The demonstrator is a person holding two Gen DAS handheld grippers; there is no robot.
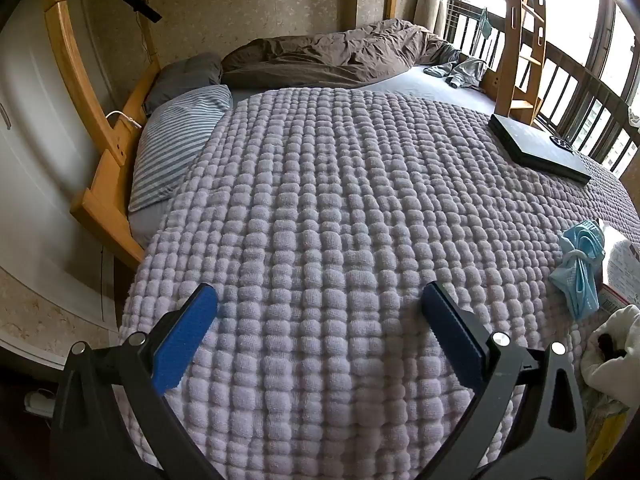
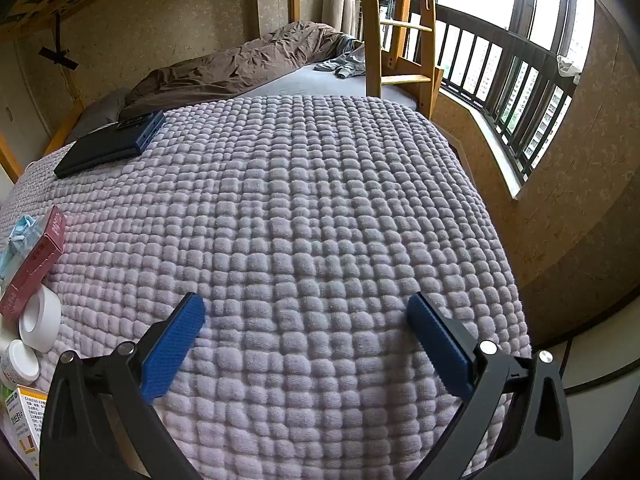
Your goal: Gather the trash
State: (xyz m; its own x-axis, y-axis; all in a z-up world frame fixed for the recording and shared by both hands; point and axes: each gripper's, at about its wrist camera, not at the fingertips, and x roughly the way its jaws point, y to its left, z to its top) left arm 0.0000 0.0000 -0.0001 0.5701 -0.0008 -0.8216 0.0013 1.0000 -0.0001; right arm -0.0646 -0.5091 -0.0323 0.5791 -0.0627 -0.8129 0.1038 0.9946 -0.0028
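Note:
Trash lies in a cluster on the lilac quilt [image 1: 320, 208]. In the left wrist view a crumpled blue face mask [image 1: 580, 264] and a printed box [image 1: 622, 272] sit at the far right. In the right wrist view the mask [image 2: 20, 240], a maroon box [image 2: 36, 264], a white tape roll [image 2: 40, 320], a white-capped bottle [image 2: 18, 366] and a yellow-white box [image 2: 28, 416] lie at the far left. My left gripper [image 1: 320, 304] is open and empty above the quilt. My right gripper [image 2: 306, 312] is open and empty too.
A black laptop [image 1: 536, 144] with a dark phone [image 2: 142, 128] on it lies on the quilt. A striped pillow [image 1: 180, 144], brown duvet [image 1: 340, 52] and wooden ladder [image 2: 400, 32] are farther back. A white cloth item [image 1: 612, 356] is at the right edge.

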